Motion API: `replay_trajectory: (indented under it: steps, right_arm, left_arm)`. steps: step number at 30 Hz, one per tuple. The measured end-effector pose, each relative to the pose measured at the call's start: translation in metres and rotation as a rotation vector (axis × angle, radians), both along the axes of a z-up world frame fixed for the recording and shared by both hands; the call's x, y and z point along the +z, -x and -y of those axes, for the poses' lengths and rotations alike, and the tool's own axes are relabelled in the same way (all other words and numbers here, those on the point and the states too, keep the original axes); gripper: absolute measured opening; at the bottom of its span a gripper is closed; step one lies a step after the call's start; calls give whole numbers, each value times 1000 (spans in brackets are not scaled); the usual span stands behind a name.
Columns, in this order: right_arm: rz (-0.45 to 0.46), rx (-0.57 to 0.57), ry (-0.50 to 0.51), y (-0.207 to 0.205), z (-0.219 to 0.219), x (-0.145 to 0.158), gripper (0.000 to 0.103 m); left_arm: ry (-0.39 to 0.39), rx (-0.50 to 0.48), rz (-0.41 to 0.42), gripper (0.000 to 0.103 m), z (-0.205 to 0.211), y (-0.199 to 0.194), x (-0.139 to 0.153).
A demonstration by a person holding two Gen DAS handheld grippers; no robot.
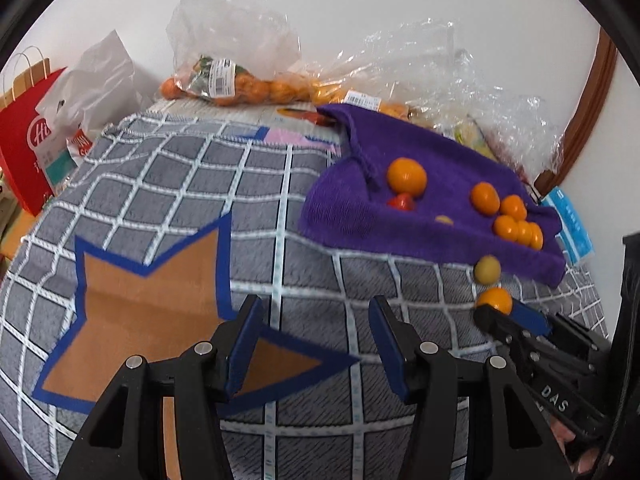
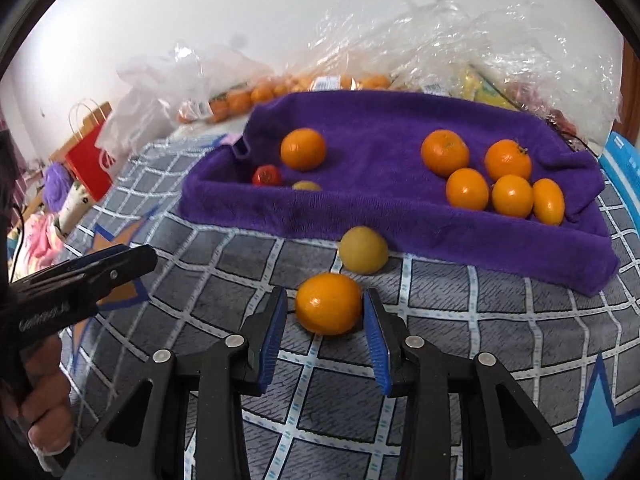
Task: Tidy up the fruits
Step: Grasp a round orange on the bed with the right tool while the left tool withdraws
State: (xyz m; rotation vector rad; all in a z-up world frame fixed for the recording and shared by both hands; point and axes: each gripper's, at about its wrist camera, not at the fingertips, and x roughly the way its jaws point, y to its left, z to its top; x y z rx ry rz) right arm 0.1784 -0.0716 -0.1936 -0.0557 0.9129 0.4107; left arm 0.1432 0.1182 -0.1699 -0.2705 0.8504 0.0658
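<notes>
A purple towel (image 2: 380, 184) lies on the checked grey cloth and holds several oranges (image 2: 467, 194), a small red fruit (image 2: 267, 175) and a yellow fruit (image 2: 306, 186). In front of it on the cloth lie a yellow fruit (image 2: 363, 250) and an orange (image 2: 328, 303). My right gripper (image 2: 325, 312) is open, its blue pads on either side of that orange, close but apart from it. In the left wrist view the same orange (image 1: 494, 300) sits at the right gripper's tip. My left gripper (image 1: 316, 316) is open and empty over the cloth, left of the towel (image 1: 424, 208).
Clear plastic bags of oranges (image 1: 240, 88) and crumpled wrap (image 2: 480, 40) lie behind the towel by the wall. A red paper bag (image 1: 24, 144) and a white bag (image 1: 96, 80) stand at the far left. The cloth (image 1: 200, 184) bears an orange star patch (image 1: 152, 308).
</notes>
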Motion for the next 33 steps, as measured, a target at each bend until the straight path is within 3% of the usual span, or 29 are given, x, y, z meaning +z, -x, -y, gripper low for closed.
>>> replay_trajectory:
  steps: [3, 11, 20, 28, 33]
  right_arm:
    - [33, -16, 26, 5, 0, 2, 36]
    - [83, -60, -34, 28, 27, 13, 36]
    - [127, -146, 122, 50, 71, 17, 36]
    - [57, -231, 47, 50, 112, 13, 36]
    - [95, -249, 44, 57, 127, 18, 36]
  left_arm:
    - [39, -11, 2, 52, 0, 4, -7]
    - [-23, -46, 30, 53, 13, 8, -6]
    - [17, -18, 33, 51, 8, 7, -7]
    - [3, -83, 71, 47, 18, 11, -1]
    - [-11, -120, 83, 47, 29, 16, 7]
